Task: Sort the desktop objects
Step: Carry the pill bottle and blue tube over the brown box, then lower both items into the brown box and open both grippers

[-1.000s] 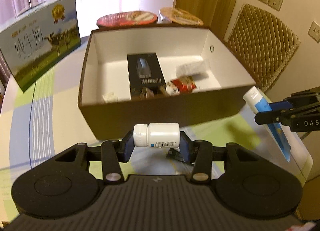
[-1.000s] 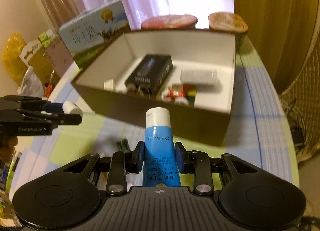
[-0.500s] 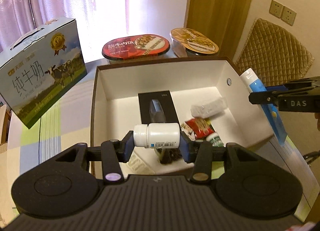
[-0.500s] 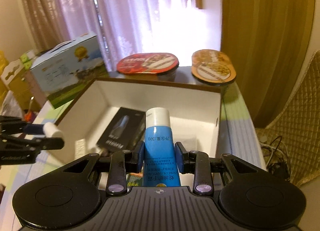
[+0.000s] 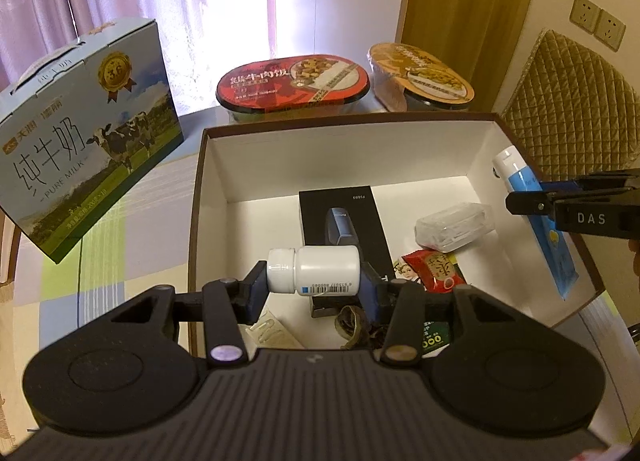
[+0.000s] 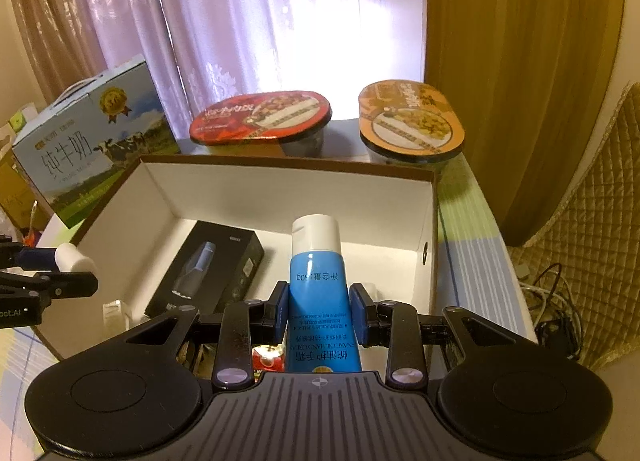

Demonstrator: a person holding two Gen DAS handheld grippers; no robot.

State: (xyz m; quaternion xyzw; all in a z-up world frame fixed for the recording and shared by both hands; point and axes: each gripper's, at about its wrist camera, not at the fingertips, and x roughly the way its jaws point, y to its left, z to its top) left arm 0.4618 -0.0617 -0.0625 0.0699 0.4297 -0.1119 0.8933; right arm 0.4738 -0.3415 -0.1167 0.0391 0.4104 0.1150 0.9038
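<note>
One open brown box with white inner walls is seen on the worktop, and all else is placed by it. Two grippers are counted. The left gripper is held over the box's near edge, its fingers closed on one white pill bottle lying sideways, cap to the left. The right gripper is held over the box's right side, its fingers clamped on one blue hand-cream tube, white cap pointing forward.

Inside the box are counted one black product carton, one clear wrapped packet and one red sachet. Behind the box stand two sealed meal tubs — a red-lidded one and an orange-lidded one. To the box's left stands one milk carton case.

Compared with a second ago, both grippers have been carried from in front of the box's near wall to above its interior; the grips on bottle and tube are unchanged.

Small items at the box's near edge — a pale card, a dark tangle, a green-printed wrapper — are partly hidden by the left gripper and cannot be identified. The tube's tail is cut off by the right gripper's body.
</note>
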